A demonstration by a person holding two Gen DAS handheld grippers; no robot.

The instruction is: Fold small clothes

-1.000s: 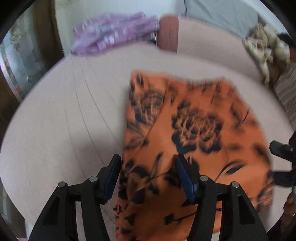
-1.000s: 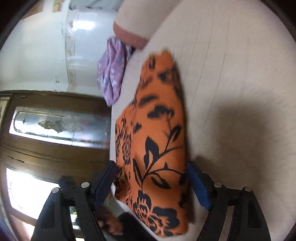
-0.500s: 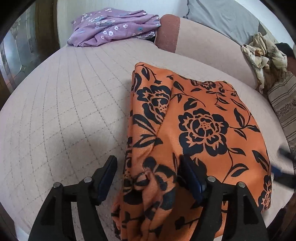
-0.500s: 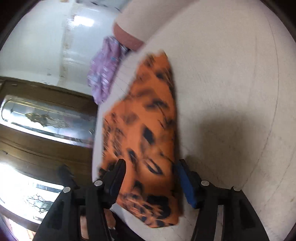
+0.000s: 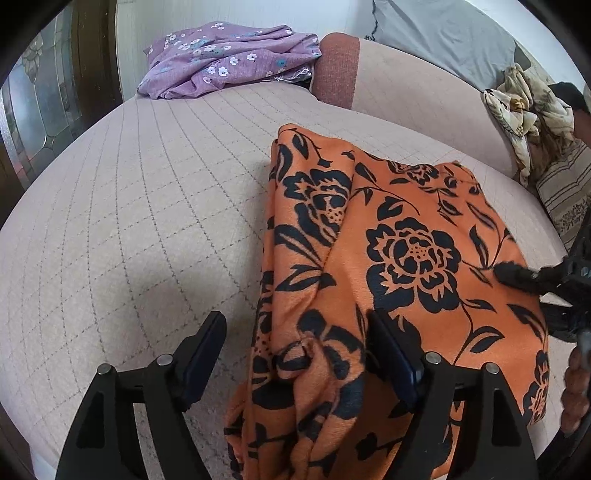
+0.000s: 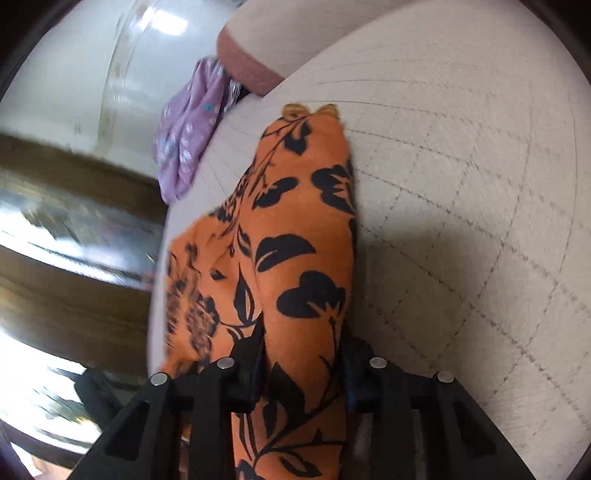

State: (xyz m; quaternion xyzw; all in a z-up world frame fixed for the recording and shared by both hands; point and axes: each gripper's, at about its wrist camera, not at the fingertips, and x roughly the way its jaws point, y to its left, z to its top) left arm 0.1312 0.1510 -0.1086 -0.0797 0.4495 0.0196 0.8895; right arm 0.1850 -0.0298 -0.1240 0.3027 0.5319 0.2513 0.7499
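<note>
An orange cloth with black flowers [image 5: 406, 251] lies folded on the quilted beige cushion [image 5: 129, 221], its near edge bunched up. My left gripper [image 5: 295, 336] straddles that bunched edge with its jaws opening; the cloth lies against the right pad [image 5: 391, 354] and stays clear of the left one. In the right wrist view, my right gripper [image 6: 303, 358] has its jaws closing on a raised fold of the orange cloth [image 6: 295, 240], which fills the gap between both pads. The right gripper [image 5: 535, 277] also shows in the left wrist view, at the cloth's right side.
A purple flowered garment [image 5: 229, 59] lies crumpled at the cushion's far left end. A cream patterned cloth [image 5: 524, 107] and a striped cushion [image 5: 565, 192] sit at the right, with a grey pillow [image 5: 436, 33] behind. A wooden glazed door [image 5: 29, 110] stands past the left edge.
The left jaws have spread wider around the bunched edge. The right jaws have narrowed onto a fold of the orange cloth, and the right gripper has shifted over the cloth.
</note>
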